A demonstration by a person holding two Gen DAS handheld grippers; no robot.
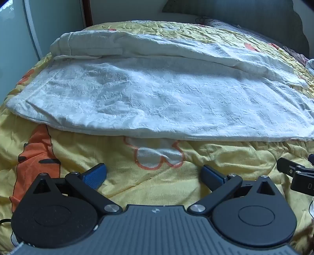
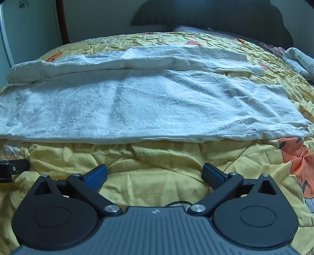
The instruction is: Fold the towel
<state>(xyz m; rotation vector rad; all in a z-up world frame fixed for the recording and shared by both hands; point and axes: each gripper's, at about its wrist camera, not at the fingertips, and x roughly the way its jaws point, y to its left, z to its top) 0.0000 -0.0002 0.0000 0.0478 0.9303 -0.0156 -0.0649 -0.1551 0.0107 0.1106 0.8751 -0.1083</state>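
Note:
A large white textured towel lies spread across a yellow quilt, its far part bunched into a rolled fold. In the right wrist view the same towel fills the middle, with its near hem running across. My left gripper hovers over the bare quilt short of the near hem, jaws wide apart, nothing between the blue pads. My right gripper stands likewise open and empty over the quilt, short of the hem. Each gripper shows at the other view's edge.
The quilt carries orange cartoon prints and covers a bed. A dark headboard and a pillow lie at the far end. Pale wardrobe doors stand at the left. A printed cloth bundle sits at the far right.

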